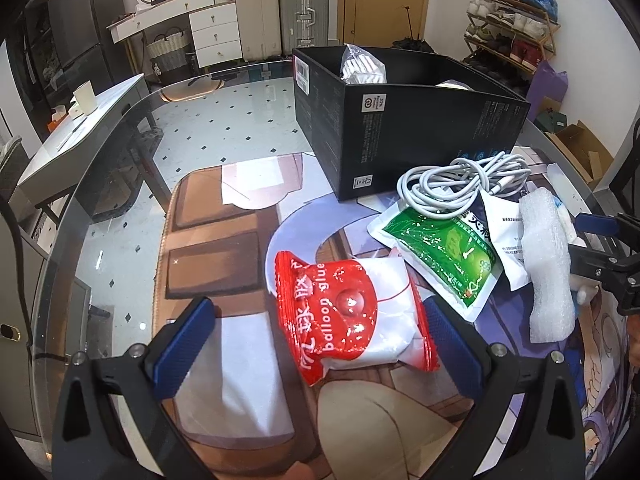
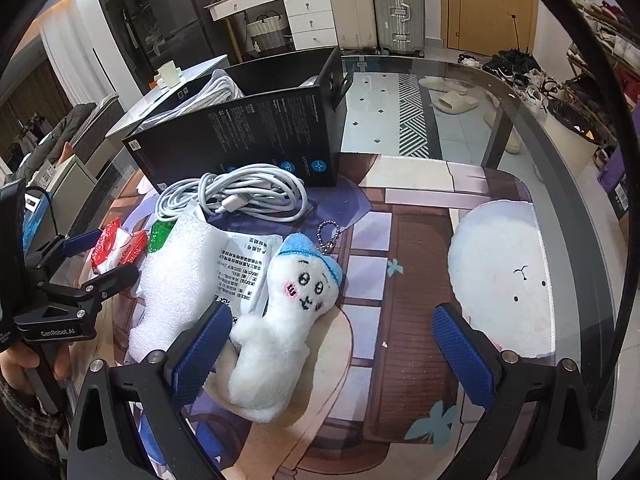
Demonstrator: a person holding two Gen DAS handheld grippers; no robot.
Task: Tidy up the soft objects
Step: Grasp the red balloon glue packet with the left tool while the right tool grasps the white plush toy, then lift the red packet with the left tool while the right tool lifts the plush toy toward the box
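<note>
A red and white balloon glue packet (image 1: 352, 316) lies on the table between the fingers of my open left gripper (image 1: 320, 340), nearer the right finger. A white plush toy with a blue hat (image 2: 288, 316) lies between the fingers of my open right gripper (image 2: 332, 356), against the left finger. A black open box (image 1: 400, 120) stands behind, holding a clear bag of white items (image 1: 362, 66). A white coiled cable (image 1: 464, 180), a green pouch (image 1: 444, 256), a white printed packet (image 1: 504, 232) and a bubble-wrap roll (image 1: 548, 264) lie before the box.
The glass table (image 1: 120, 208) has a printed mat (image 2: 400, 280) on it. The table's curved edge runs at left and right. A white round pad (image 2: 504, 276) lies at the right. Suitcases, drawers and a shoe rack stand behind.
</note>
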